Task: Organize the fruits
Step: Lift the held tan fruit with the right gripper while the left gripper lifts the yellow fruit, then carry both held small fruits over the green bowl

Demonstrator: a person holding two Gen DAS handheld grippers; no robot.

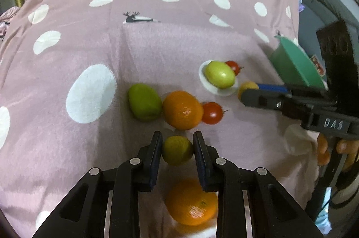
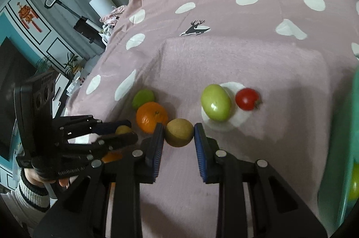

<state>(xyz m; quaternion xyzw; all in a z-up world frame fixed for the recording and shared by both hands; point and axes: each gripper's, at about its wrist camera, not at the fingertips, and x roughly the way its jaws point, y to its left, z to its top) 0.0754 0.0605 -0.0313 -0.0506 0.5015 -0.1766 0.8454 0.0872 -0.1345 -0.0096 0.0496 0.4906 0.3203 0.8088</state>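
The left claw (image 1: 177, 148) was closed around a small green fruit (image 1: 177, 150), both pads touching its sides, with the fruit seated near the fingertips rather than deep in the jaws. The right claw (image 2: 179, 133) bracketed a brownish-yellow fruit (image 2: 179, 132); its left pad touched the skin, but a narrow gap appeared at the right pad, so it could not be told whether that grip was made. The chief risk was judged to be slippage: round, smooth fruit held at the tips could squirt forward if squeezed harder or lifted quickly. A second risk was collision, since the two claws worked near each other and an orange (image 2: 152, 117) sat touching the right claw's left finger; it could be nudged and roll across the soft spotted cloth (image 1: 157, 40). Beyond lay a second orange (image 1: 191, 202) under the left claw, a green fruit (image 1: 144, 102), two tomatoes (image 1: 212, 113) and a pale green fruit (image 1: 220, 74). A green bin (image 1: 296, 67) stood at the cloth's right edge, presumably the destination. Both claws pointed forward and downward at the cloth, the left hand (image 2: 33, 177) gripping its handle from below.
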